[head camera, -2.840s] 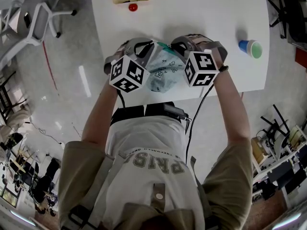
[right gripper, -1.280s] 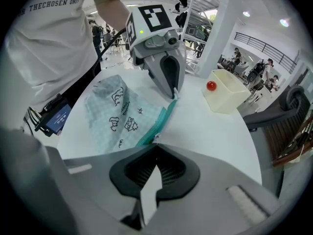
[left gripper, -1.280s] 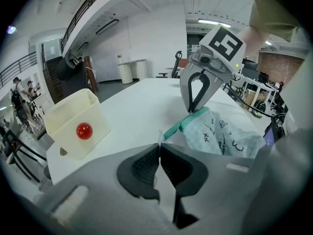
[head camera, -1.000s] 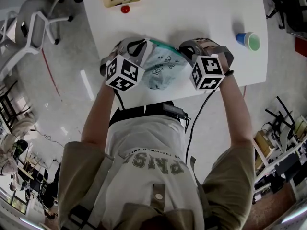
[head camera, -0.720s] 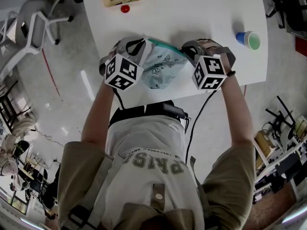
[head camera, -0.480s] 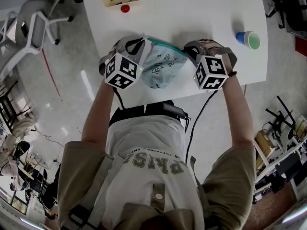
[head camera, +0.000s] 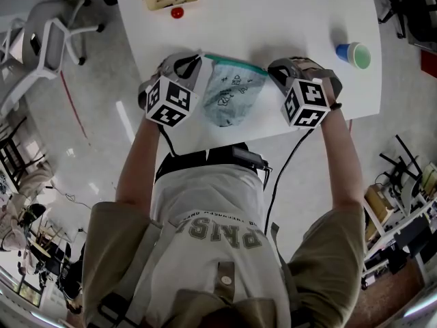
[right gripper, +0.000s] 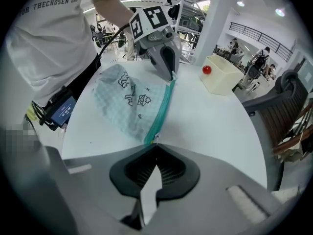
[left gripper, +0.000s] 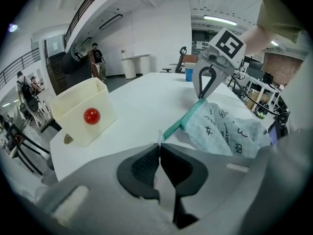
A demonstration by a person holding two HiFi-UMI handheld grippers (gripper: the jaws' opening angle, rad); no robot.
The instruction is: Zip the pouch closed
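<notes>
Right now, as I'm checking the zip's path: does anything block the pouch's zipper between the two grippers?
Nothing visible. The left gripper and right gripper are each shut on one end of the pouch, and the zipper runs bare between them.

The white worktop (head camera: pixel 273 19) stands on a shiny grey floor (head camera: pixel 89 135). A white chair (head camera: pixel 37 36) is on one side and black chairs (head camera: pixel 408 16) are on the other. The room is big, with white walls (left gripper: pixel 156 38), long lights (left gripper: pixel 222 19) on the ceiling, a thick white pillar (right gripper: pixel 215 18) and a railing (right gripper: pixel 266 35) high up.
</notes>
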